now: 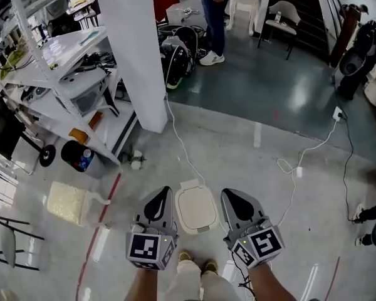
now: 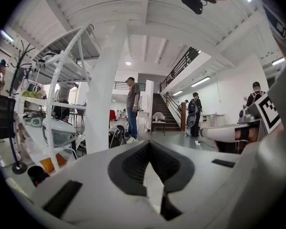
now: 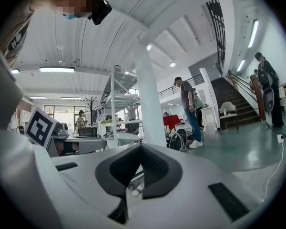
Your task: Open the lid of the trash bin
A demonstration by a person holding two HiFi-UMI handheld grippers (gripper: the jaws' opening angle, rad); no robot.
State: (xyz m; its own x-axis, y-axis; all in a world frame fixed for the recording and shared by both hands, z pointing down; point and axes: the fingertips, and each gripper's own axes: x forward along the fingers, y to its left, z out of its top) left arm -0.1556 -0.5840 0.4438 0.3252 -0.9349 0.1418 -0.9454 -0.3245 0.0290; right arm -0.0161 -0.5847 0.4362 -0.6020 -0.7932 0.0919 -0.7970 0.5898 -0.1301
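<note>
While both pairs of jaws are closed tip to tip with nothing between them, the left gripper [image 1: 161, 196] and right gripper [image 1: 233, 198] hover at the bottom centre of the head view, pointing up-frame. The trash bin [image 1: 196, 226] stands on the floor [image 1: 269, 168] between the 2 and below them, about equally near each, so either must tip downward and inward to reach it. Its lid [image 1: 197, 207] is white and rounded, lies flat and shut, and its long axis runs up-frame. A small tab [image 1: 191, 184] juts from its upper edge; whether that is hinge or pedal I cannot tell.
</note>
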